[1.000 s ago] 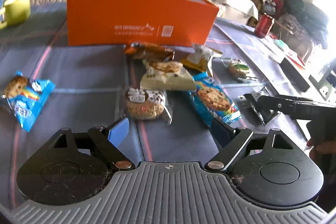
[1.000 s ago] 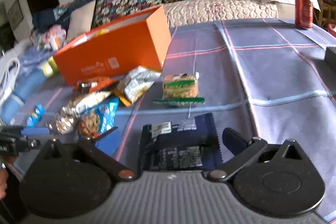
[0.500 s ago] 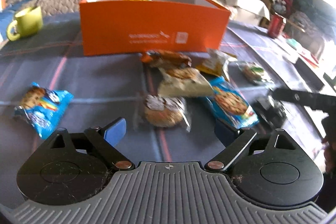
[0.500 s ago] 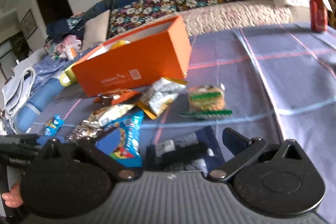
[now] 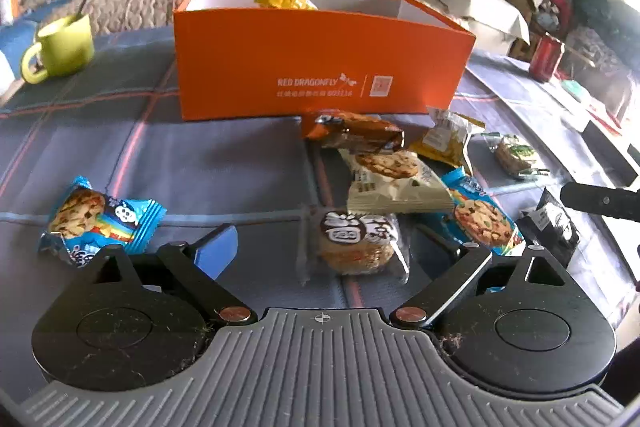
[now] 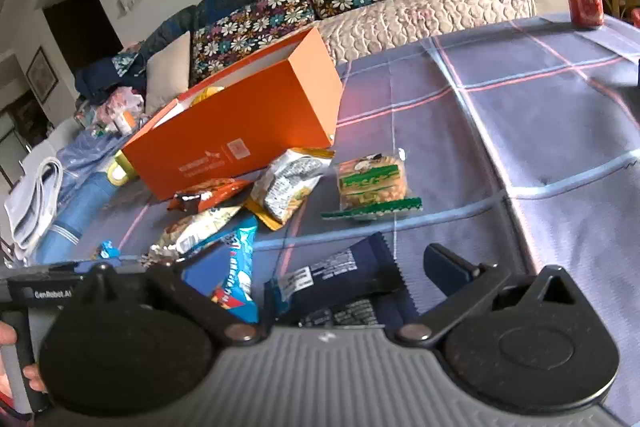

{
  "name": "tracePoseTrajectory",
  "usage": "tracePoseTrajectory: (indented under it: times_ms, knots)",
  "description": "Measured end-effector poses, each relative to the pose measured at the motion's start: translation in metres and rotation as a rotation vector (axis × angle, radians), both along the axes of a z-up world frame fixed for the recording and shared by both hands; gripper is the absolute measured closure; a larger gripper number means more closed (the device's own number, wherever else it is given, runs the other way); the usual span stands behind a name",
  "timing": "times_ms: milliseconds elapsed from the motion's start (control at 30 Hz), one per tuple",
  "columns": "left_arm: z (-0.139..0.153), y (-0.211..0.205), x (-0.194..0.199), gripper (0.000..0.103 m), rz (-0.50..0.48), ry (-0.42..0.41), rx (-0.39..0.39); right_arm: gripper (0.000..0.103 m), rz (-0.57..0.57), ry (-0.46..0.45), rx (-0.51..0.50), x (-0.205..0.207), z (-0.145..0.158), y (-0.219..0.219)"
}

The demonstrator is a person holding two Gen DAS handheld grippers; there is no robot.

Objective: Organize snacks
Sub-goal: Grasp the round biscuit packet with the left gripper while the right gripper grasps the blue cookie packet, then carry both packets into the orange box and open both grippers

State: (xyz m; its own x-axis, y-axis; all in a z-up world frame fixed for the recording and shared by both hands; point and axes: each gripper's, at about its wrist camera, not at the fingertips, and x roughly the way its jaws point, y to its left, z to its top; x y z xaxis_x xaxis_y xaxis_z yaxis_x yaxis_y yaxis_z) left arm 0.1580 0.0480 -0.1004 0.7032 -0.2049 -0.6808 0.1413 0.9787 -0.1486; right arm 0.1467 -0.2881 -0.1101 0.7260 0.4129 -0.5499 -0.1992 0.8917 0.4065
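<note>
The left gripper, its jaws just widened, gapes around a round crinkly clear-wrapped cookie without gripping it. The right gripper stands open over a flat dark-blue packet. Beyond sits the stiff orange box.

I see wrapped cookie packets scattered flat on the checked cloth before an open orange box holding one yellow bag.

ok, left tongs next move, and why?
Probably ease forward and down over the round cookie pack: the left tongs have just been opening, nothing is gripped, and that pack lies straight ahead between the fingers. The orange box waits behind.
</note>
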Motion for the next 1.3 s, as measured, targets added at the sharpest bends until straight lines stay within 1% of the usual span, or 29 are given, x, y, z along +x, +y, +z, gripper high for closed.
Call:
tracePoseTrajectory:
  times_ms: [67,167,200,267,300,333,367,400,433,500,533,633,733,800,867,1000,1033,1067,1133,1300]
  knots:
    - [-0.003,0.000,0.005,0.032,0.006,0.018,-0.009,0.000,0.007,-0.004,-0.004,0.000,0.001,0.002]
    - [-0.007,-0.009,0.008,0.031,-0.020,0.031,-0.038,0.000,0.003,-0.003,-0.038,-0.002,0.001,0.004]
    - [-0.007,-0.015,0.009,0.031,-0.035,0.031,-0.035,0.000,0.000,-0.003,-0.044,-0.002,0.001,0.003]
    - [-0.009,-0.026,0.010,0.032,-0.053,0.018,0.002,0.000,-0.005,-0.003,-0.047,-0.003,0.000,0.001]
    - [-0.011,-0.032,0.011,0.036,-0.052,0.010,0.037,0.000,-0.008,-0.001,-0.048,-0.004,0.000,0.000]
    - [-0.013,-0.034,0.012,0.045,-0.048,0.009,0.066,0.000,-0.010,0.001,-0.049,-0.004,-0.001,-0.001]
    - [-0.014,-0.037,0.013,0.047,-0.039,-0.003,0.103,0.000,-0.014,0.001,-0.052,-0.004,-0.001,-0.002]
    - [-0.015,-0.038,0.013,0.055,-0.037,-0.008,0.125,0.000,-0.018,0.000,-0.055,-0.005,-0.002,-0.002]
    - [-0.015,-0.037,0.012,0.062,-0.036,-0.012,0.141,0.000,-0.018,-0.004,-0.056,-0.004,-0.001,-0.002]
    - [-0.014,-0.031,0.010,0.066,-0.027,-0.003,0.128,0.000,-0.005,-0.029,-0.057,-0.005,0.004,0.003]
    - [-0.013,-0.027,0.008,0.068,-0.018,0.001,0.127,0.000,0.020,-0.052,-0.056,-0.004,0.009,0.010]
    - [-0.014,-0.018,0.002,0.068,0.012,0.004,0.135,0.000,0.114,-0.085,-0.082,-0.001,0.015,0.041]
    - [-0.014,-0.010,-0.004,0.067,0.023,0.012,0.136,0.000,0.190,-0.078,-0.145,0.004,0.011,0.072]
    - [-0.013,-0.006,-0.008,0.066,0.027,0.012,0.136,0.000,0.239,-0.064,-0.169,0.007,0.005,0.090]
    - [-0.014,-0.005,-0.011,0.063,0.029,0.009,0.137,0.000,0.276,-0.054,-0.203,0.010,-0.001,0.106]
    - [-0.015,-0.006,-0.012,0.061,0.026,0.008,0.136,0.001,0.304,-0.040,-0.297,0.014,-0.011,0.125]
    - [-0.015,-0.006,-0.013,0.060,0.025,0.006,0.136,0.003,0.307,-0.056,-0.317,0.011,-0.012,0.127]
    - [-0.015,-0.006,-0.014,0.060,0.024,0.004,0.137,0.017,0.312,-0.069,-0.336,0.007,-0.010,0.128]
    - [-0.015,-0.006,-0.015,0.059,0.022,0.002,0.135,0.038,0.324,-0.091,-0.350,-0.002,-0.008,0.124]
    - [-0.015,-0.006,-0.016,0.055,0.023,0.001,0.135,0.038,0.325,-0.117,-0.340,-0.024,-0.011,0.106]
